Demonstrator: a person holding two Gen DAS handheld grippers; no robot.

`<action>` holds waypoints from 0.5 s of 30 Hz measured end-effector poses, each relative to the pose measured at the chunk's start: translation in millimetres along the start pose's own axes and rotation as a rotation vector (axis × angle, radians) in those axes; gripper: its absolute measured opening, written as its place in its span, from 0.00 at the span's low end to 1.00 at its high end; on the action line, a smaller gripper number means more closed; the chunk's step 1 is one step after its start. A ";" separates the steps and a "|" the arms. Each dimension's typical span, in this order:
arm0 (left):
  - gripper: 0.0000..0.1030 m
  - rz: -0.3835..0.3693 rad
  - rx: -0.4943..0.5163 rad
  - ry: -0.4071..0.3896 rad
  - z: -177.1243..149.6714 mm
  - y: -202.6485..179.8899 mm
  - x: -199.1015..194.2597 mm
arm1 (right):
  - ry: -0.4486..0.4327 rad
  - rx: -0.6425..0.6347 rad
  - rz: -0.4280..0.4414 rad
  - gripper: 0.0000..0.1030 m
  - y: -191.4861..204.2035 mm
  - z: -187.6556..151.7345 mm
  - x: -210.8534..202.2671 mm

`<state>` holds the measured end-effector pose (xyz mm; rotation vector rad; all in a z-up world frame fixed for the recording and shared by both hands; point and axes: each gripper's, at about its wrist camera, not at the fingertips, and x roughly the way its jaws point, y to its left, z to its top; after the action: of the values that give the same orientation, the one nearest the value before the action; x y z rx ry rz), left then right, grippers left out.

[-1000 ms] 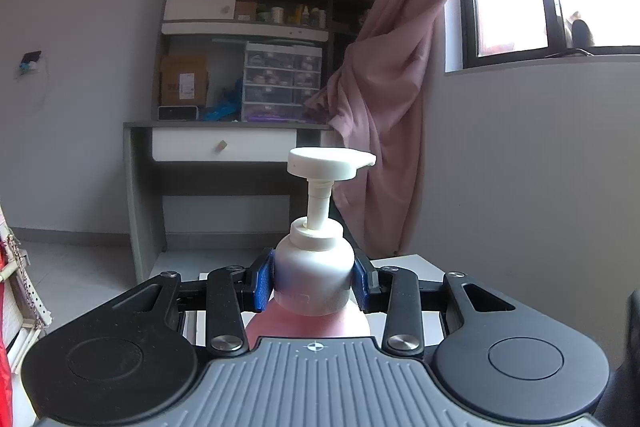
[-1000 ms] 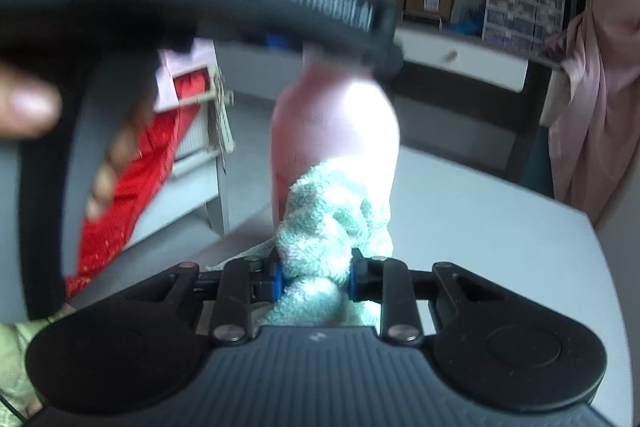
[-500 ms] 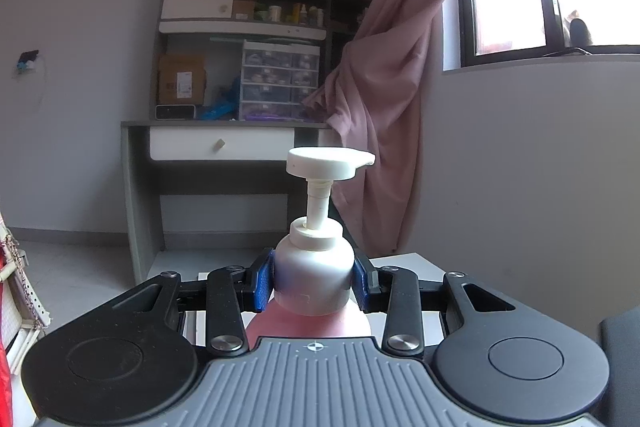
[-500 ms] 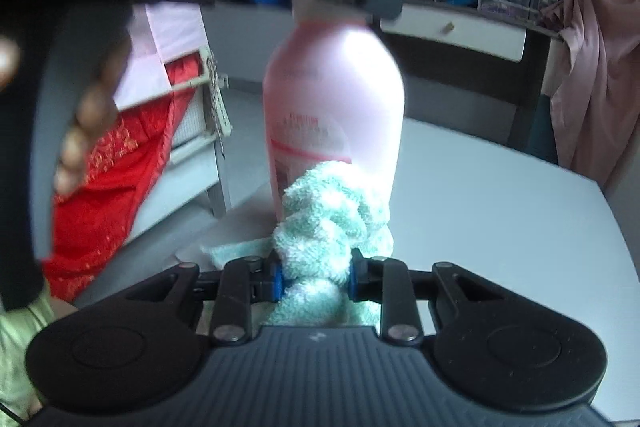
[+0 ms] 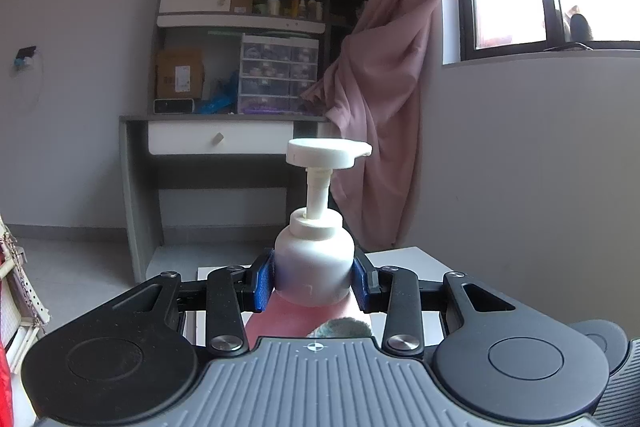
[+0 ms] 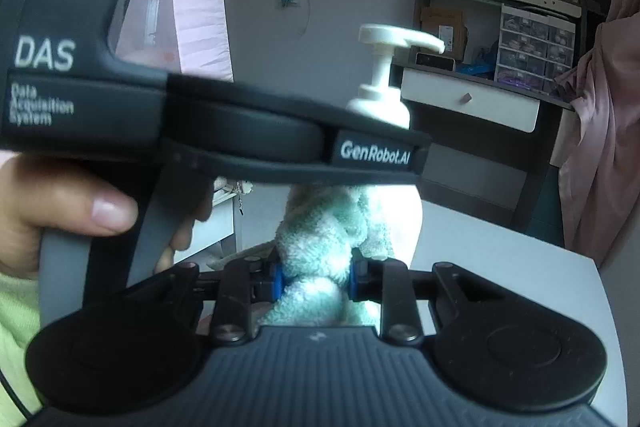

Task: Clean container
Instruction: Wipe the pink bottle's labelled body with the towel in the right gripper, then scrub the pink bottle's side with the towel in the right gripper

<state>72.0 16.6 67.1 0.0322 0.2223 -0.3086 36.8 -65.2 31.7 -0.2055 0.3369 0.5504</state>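
A pink pump bottle [image 5: 314, 267] with a white cap and pump head stands upright. My left gripper [image 5: 314, 277] is shut on its white shoulder. In the right wrist view the bottle [image 6: 384, 103] rises behind the left gripper's black body [image 6: 224, 131]. My right gripper [image 6: 314, 277] is shut on a bunched mint-green cloth [image 6: 324, 235], pressed against the bottle's pink side just below the left gripper. The cloth's top [image 5: 340, 329] peeks into the left wrist view. The bottle's base is hidden.
A white table [image 6: 500, 259] lies under the bottle, its edge to the right. A grey desk [image 5: 216, 139] with shelves stands behind, a pink curtain [image 5: 392, 87] beside it. A hand [image 6: 60, 203] holds the left gripper's handle.
My right gripper and cloth moved up the bottle's side, from low on the pink body to just under the left gripper. The left gripper and bottle stayed nearly still.
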 end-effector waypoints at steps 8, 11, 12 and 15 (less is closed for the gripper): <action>0.38 0.008 -0.025 0.001 0.3 9.6 2.3 | 0.063 0.017 0.005 0.27 -3.7 -11.6 16.5; 0.38 0.007 -0.022 0.000 2.2 16.2 3.0 | 0.084 0.018 0.013 0.27 -4.8 -14.4 21.8; 0.38 0.006 -0.020 0.001 2.5 18.4 3.1 | 0.093 0.019 0.014 0.27 -5.2 -15.9 23.8; 0.38 0.005 -0.017 0.001 2.4 12.7 4.5 | 0.132 0.031 0.017 0.27 -7.0 -22.8 31.6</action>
<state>80.5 27.2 68.4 0.0164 0.2258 -0.3021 60.0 -62.4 -0.3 -0.2099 0.4758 0.5489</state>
